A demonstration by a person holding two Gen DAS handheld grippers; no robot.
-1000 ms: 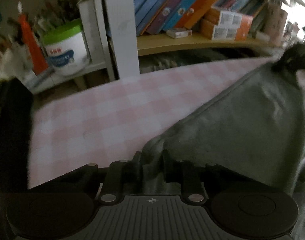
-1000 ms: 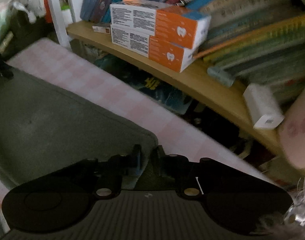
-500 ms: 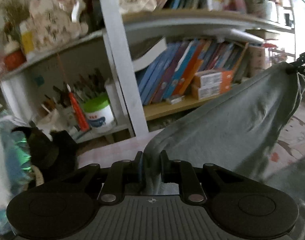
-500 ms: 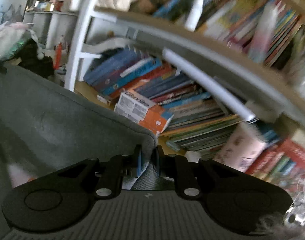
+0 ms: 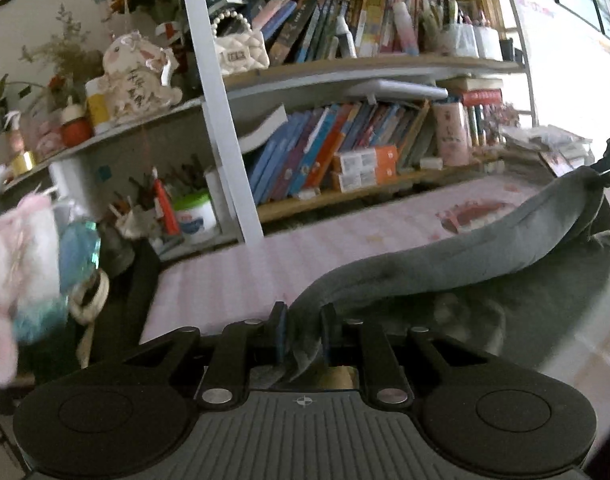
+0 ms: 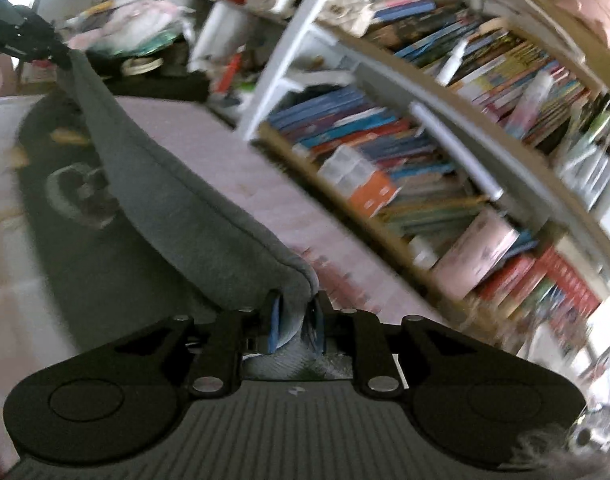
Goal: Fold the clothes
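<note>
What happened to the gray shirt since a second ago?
Both grippers lifted the gray shirt off the pink checked cloth; its held edge now hangs stretched between them above the part still lying there. The left hand-held gripper and right hand-held gripper kept their corners pinched throughout. The bookshelf did not move.

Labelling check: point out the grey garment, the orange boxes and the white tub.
grey garment (image 5: 457, 272), left wrist view, on the raised hem.
orange boxes (image 5: 365, 168), left wrist view, on the stack's front.
white tub (image 5: 196, 218), left wrist view, on its label.
</note>
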